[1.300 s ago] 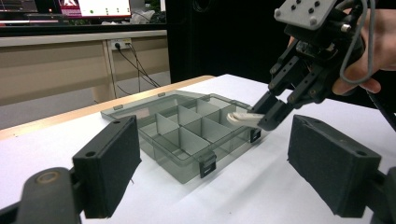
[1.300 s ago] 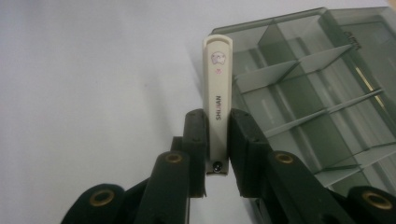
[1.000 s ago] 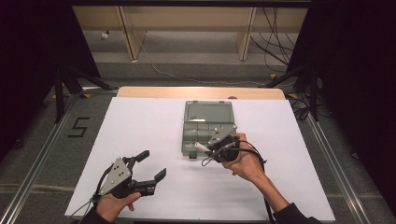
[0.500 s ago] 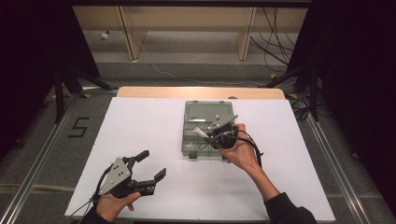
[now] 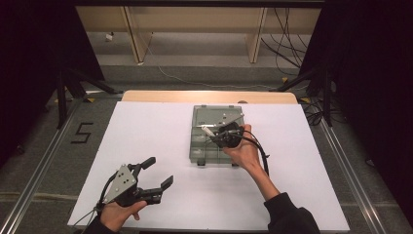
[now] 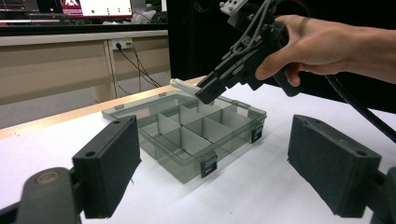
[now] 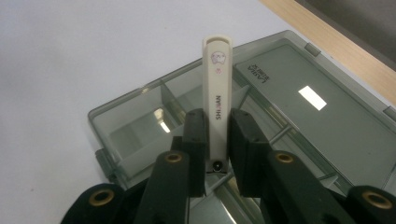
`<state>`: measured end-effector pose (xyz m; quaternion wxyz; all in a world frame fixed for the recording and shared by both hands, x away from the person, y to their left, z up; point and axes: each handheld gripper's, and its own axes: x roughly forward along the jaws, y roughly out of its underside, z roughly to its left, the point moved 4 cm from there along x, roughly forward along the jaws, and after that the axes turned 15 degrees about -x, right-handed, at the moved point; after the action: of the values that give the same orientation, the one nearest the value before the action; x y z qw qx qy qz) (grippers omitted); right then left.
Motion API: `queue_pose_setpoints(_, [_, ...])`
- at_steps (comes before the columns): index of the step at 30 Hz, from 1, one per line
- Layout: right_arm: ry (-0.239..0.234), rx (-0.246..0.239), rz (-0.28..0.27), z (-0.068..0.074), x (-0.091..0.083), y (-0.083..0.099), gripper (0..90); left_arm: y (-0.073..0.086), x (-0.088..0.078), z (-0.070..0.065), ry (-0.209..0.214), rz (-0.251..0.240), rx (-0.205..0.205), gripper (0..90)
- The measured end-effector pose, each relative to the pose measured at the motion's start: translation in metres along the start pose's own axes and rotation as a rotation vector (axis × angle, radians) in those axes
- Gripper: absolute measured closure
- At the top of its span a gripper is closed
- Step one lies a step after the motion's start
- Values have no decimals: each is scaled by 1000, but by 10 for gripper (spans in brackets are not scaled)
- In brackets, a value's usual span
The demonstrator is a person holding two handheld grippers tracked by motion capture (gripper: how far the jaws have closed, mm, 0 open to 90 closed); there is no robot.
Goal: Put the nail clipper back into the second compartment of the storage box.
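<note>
The right gripper (image 7: 216,140) clamps a white clipper (image 7: 217,98) between nearly closed jaws, over the grey box (image 5: 204,151) at the high view's centre. The left gripper (image 5: 158,173), lower left, gapes wide, empty.

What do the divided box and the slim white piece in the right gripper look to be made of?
Box: likely smoky clear hard plastic, glossy; dividers show through its walls and light glints off it. White piece: probably a nail clipper with a smooth matte plastic cover, printed lettering; any metal is hidden.
</note>
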<state>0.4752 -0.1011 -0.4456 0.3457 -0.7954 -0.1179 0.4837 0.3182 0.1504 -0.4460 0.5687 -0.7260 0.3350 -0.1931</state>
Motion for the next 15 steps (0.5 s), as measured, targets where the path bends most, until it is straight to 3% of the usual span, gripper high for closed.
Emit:
queue_pose_setpoints(4, [28,23,-9,-3,7,-1,773,0,1,0,11,-11,-5,165])
queue_pose_setpoints(5, [35,27,-5,-3,8,-1,774,0,0,1,-5,4,2,165])
queue_pose_setpoints(15, [29,80,12,-6,23,-4,773,0,1,0,12,-11,-6,165])
